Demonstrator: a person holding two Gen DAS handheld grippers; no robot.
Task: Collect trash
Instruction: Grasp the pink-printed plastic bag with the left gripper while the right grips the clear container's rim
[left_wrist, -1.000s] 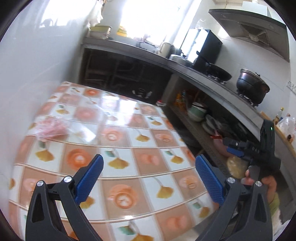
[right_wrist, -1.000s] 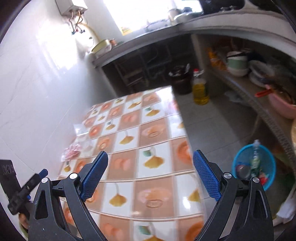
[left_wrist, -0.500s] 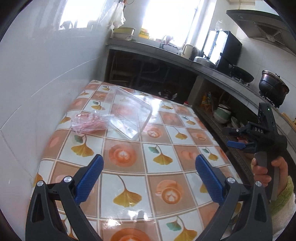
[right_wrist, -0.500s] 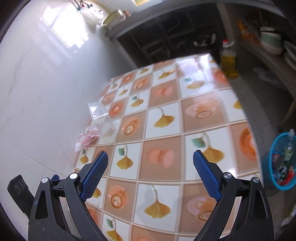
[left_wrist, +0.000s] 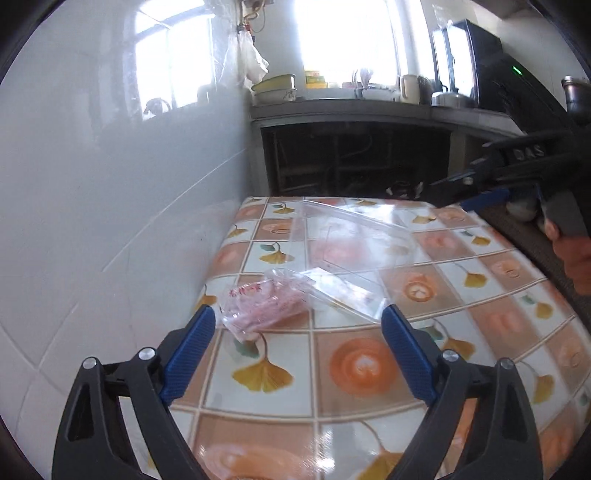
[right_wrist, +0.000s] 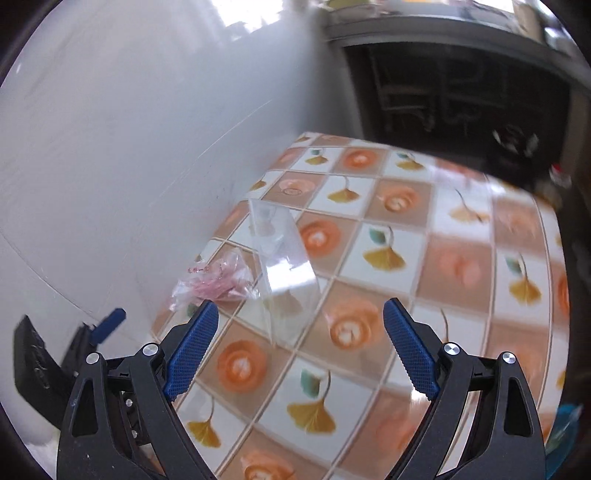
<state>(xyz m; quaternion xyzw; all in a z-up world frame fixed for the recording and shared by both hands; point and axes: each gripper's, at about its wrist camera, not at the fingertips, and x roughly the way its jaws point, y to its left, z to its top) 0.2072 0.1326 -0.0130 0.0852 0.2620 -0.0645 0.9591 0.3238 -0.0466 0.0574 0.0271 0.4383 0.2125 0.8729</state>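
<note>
— Trash: a crumpled pink-printed plastic bag (left_wrist: 264, 304) beside a clear plastic tray (left_wrist: 354, 254), now close ahead on the tablecloth (left_wrist: 354, 373) by the wall.

— Jaws?

— Left gripper (left_wrist: 297, 345) closing, nothing between; right gripper (right_wrist: 299, 341) apart, empty.

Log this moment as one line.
left tool: closing, empty | right tool: open, empty | crumpled pink plastic bag, clear plastic container: on tiled table

Far counter (right_wrist: 461, 26) blurred — person's hand (left_wrist: 576, 254) cut off by edge.
</note>
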